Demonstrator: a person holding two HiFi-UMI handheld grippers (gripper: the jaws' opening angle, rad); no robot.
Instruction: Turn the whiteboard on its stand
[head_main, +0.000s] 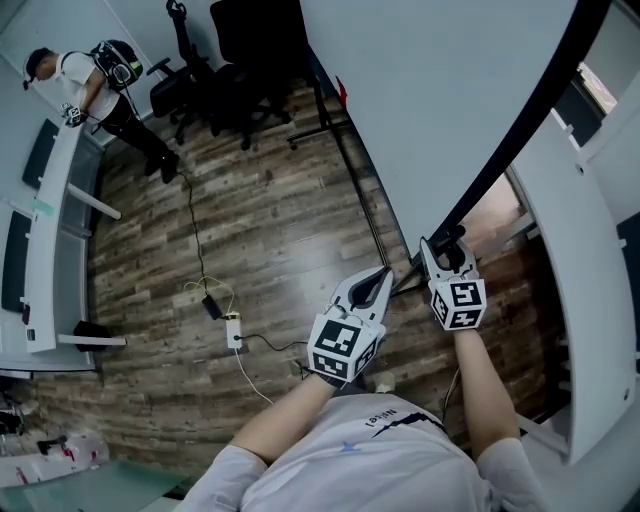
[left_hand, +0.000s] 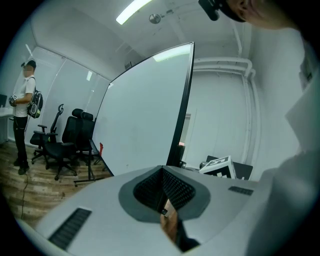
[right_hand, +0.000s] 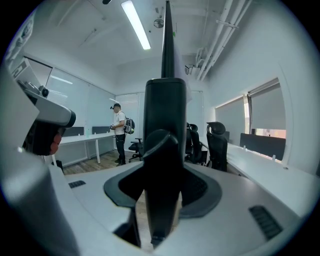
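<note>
Wood floor (head_main: 250, 230); right gripper (head_main: 447, 250) jaws clamp whiteboard (head_main: 430, 90) frame; left gripper (head_main: 383, 275) jaws together.

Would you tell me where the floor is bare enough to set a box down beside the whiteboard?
Bare wood floor lies between the whiteboard and the cable. It is crowded by the office chairs and around the power strip.

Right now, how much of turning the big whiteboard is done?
Done: the right gripper is clamped on the black frame edge of the large white whiteboard. In hand: that grip, ready to swing it; the left gripper is shut and empty nearby. Left: the turn itself; one look cannot show how far the board has swung.
</note>
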